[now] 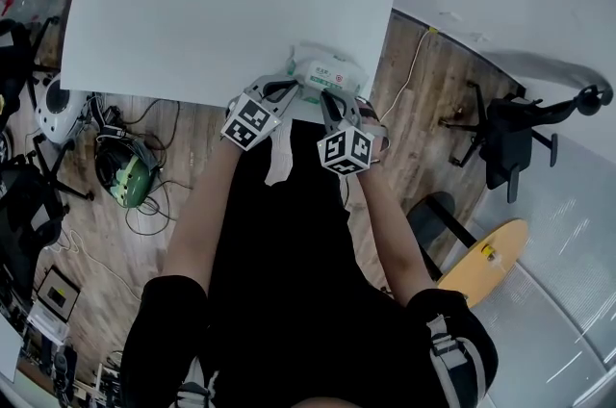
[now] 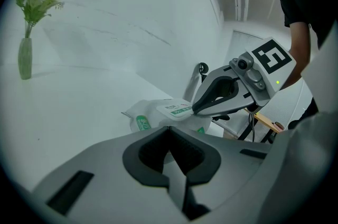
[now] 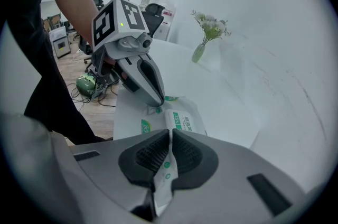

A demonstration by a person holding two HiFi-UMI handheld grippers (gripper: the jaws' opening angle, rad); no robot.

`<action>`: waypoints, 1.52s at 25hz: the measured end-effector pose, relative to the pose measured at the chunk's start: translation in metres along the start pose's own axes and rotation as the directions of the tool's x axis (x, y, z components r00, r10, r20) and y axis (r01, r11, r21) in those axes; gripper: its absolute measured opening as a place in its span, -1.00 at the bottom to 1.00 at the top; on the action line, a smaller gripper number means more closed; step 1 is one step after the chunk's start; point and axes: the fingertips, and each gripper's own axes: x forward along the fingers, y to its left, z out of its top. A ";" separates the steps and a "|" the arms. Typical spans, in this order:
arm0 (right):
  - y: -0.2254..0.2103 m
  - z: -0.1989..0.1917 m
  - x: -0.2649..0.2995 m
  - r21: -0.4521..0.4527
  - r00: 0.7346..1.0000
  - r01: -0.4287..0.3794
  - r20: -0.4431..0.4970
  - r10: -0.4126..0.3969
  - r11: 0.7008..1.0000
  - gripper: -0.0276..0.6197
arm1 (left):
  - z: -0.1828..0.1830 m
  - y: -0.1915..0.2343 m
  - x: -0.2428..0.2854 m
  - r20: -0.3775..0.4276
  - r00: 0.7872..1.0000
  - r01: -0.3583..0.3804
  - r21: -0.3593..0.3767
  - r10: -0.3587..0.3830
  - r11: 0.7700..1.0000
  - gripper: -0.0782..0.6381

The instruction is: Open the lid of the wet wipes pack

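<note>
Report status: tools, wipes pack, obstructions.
Left tool and right tool shut on wet wipes pack edges. Lid flat, unopened. Nothing blocking.

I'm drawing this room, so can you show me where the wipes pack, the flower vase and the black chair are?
wet wipes pack (image 1: 325, 72), head view, on its top label.
vase (image 2: 24, 62), left gripper view, on its green glass body.
office chair (image 1: 507, 146), head view, on its dark middle part.

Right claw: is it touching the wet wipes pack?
Touching. In the right gripper view the right claw is shut on an edge of the wet wipes pack, with its white film pinched between the pads.
</note>
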 end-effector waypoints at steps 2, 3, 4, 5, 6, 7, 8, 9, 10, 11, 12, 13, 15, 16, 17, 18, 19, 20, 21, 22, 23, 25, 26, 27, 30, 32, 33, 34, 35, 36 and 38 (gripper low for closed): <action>0.000 0.000 -0.001 -0.004 1.000 -0.002 0.000 0.002 1.000 -0.81 | 0.000 0.000 0.000 0.000 1.000 -0.001 0.000 0.001 1.000 -0.72; 0.000 0.000 -0.001 -0.007 1.000 -0.004 0.001 0.004 1.000 -0.81 | 0.000 0.000 0.000 0.000 1.000 -0.001 0.001 0.001 1.000 -0.72; 0.000 0.000 -0.002 -0.009 1.000 -0.005 0.001 0.005 1.000 -0.81 | 0.000 0.000 0.000 -0.001 1.000 0.000 0.000 0.000 1.000 -0.72; 0.000 0.000 -0.002 -0.010 1.000 -0.006 0.001 0.006 1.000 -0.81 | 0.000 0.000 0.000 -0.001 1.000 0.001 -0.001 -0.001 1.000 -0.72; 0.000 0.001 -0.002 -0.011 1.000 -0.007 0.001 0.007 1.000 -0.81 | 0.001 -0.001 0.000 -0.002 1.000 0.002 -0.003 -0.002 1.000 -0.72; 0.000 0.001 -0.002 -0.011 1.000 -0.008 0.000 0.008 1.000 -0.81 | 0.001 -0.001 0.000 -0.002 1.000 0.003 -0.004 -0.003 1.000 -0.72; -0.001 0.001 -0.003 -0.011 1.000 -0.008 0.001 0.008 1.000 -0.82 | 0.001 0.000 0.000 -0.004 1.000 0.003 -0.006 -0.003 1.000 -0.72; -0.001 0.002 -0.003 -0.012 1.000 -0.006 0.003 0.006 1.000 -0.82 | 0.001 0.000 0.000 -0.006 1.000 0.002 -0.006 -0.002 1.000 -0.72; -0.002 0.003 -0.004 -0.012 1.000 0.000 0.008 0.000 1.000 -0.82 | 0.001 0.000 0.000 -0.008 1.000 0.001 -0.006 -0.001 1.000 -0.72; -0.004 0.004 -0.006 -0.010 1.000 0.008 0.015 -0.008 1.000 -0.82 | 0.001 -0.001 0.000 -0.010 1.000 0.001 -0.006 -0.001 1.000 -0.72; -0.007 0.005 -0.008 -0.004 1.000 0.015 0.022 -0.014 1.000 -0.83 | 0.001 -0.001 0.001 -0.011 1.000 0.001 -0.005 -0.001 1.000 -0.72; -0.009 0.006 -0.009 0.002 0.999 0.017 0.027 -0.017 1.000 -0.83 | 0.001 -0.001 0.001 -0.011 1.000 0.002 -0.004 -0.002 1.000 -0.72; -0.012 0.008 -0.011 0.005 0.999 0.015 0.036 -0.015 1.000 -0.83 | 0.001 -0.001 0.001 -0.011 1.000 0.003 -0.004 -0.003 1.000 -0.72; -0.013 0.009 -0.011 0.001 0.999 0.014 0.038 -0.014 1.000 -0.83 | 0.001 -0.001 0.000 -0.010 1.000 0.003 -0.004 -0.003 1.000 -0.72; -0.014 0.009 -0.012 -0.001 0.999 0.016 0.039 -0.016 1.000 -0.83 | 0.001 -0.001 0.000 -0.010 1.000 0.003 -0.005 -0.003 1.000 -0.72; -0.015 0.010 -0.013 0.000 0.999 0.021 0.040 -0.021 1.000 -0.83 | 0.001 -0.001 0.000 -0.010 1.000 0.004 -0.005 -0.004 1.000 -0.72; -0.017 0.010 -0.014 0.006 0.999 0.028 0.042 -0.028 1.000 -0.83 | 0.001 -0.001 0.000 -0.010 1.000 0.006 -0.004 -0.006 1.000 -0.72; -0.020 0.011 -0.016 0.013 0.998 0.035 0.045 -0.036 0.999 -0.83 | 0.001 -0.001 0.000 -0.009 1.000 0.007 -0.005 -0.007 1.000 -0.72; -0.022 0.012 -0.017 0.019 0.998 0.041 0.049 -0.042 0.999 -0.83 | 0.001 -0.001 0.000 -0.009 1.000 0.008 -0.006 -0.008 1.000 -0.72; -0.024 0.013 -0.017 0.023 0.998 0.045 0.052 -0.047 0.999 -0.83 | 0.001 -0.001 0.000 -0.010 1.000 0.008 -0.007 -0.008 1.000 -0.72; -0.027 0.014 -0.018 0.024 0.997 0.048 0.056 -0.050 0.999 -0.83 | 0.001 -0.002 -0.001 -0.010 1.000 0.008 -0.008 -0.008 1.000 -0.72; -0.031 0.015 -0.021 0.020 0.996 0.053 0.064 -0.055 0.998 -0.82 | 0.002 -0.002 -0.001 -0.012 1.000 0.007 -0.008 -0.007 1.000 -0.72; -0.034 0.016 -0.021 0.019 0.996 0.056 0.068 -0.057 0.998 -0.82 | 0.002 -0.002 -0.001 -0.012 1.000 0.007 -0.008 -0.007 1.000 -0.72; -0.036 0.016 -0.022 0.018 0.996 0.059 0.072 -0.060 0.998 -0.82 | 0.003 -0.002 -0.001 -0.012 1.000 0.007 -0.008 -0.007 1.000 -0.72; -0.044 0.018 -0.023 0.018 0.994 0.070 0.082 -0.071 0.997 -0.82 | 0.003 -0.002 0.000 -0.008 1.000 0.005 -0.006 -0.005 1.000 -0.72; -0.048 0.018 -0.022 0.021 0.993 0.076 0.088 -0.077 0.997 -0.82 | 0.003 -0.002 0.000 -0.003 1.000 0.001 -0.001 -0.001 1.000 -0.72; -0.051 0.018 -0.022 0.024 0.993 0.077 0.091 -0.079 0.997 -0.82 | 0.003 -0.002 0.000 -0.002 1.000 0.000 -0.001 0.000 1.000 -0.72; -0.052 0.018 -0.022 0.026 0.992 0.079 0.094 -0.081 0.997 -0.82 | 0.003 -0.002 0.000 -0.002 1.000 0.000 -0.002 0.000 1.000 -0.72; -0.054 0.019 -0.022 0.027 0.992 0.081 0.095 -0.083 0.996 -0.82 | 0.003 -0.002 0.000 -0.002 1.000 0.002 -0.004 -0.002 1.000 -0.72; -0.056 0.019 -0.022 0.026 0.992 0.084 0.095 -0.086 0.996 -0.82 | 0.003 -0.003 0.000 -0.003 1.000 0.003 -0.006 -0.003 1.000 -0.72; -0.061 0.019 -0.021 0.027 0.991 0.093 0.095 -0.095 0.995 -0.82 | 0.004 -0.002 0.000 -0.002 1.000 0.004 -0.007 -0.004 1.000 -0.72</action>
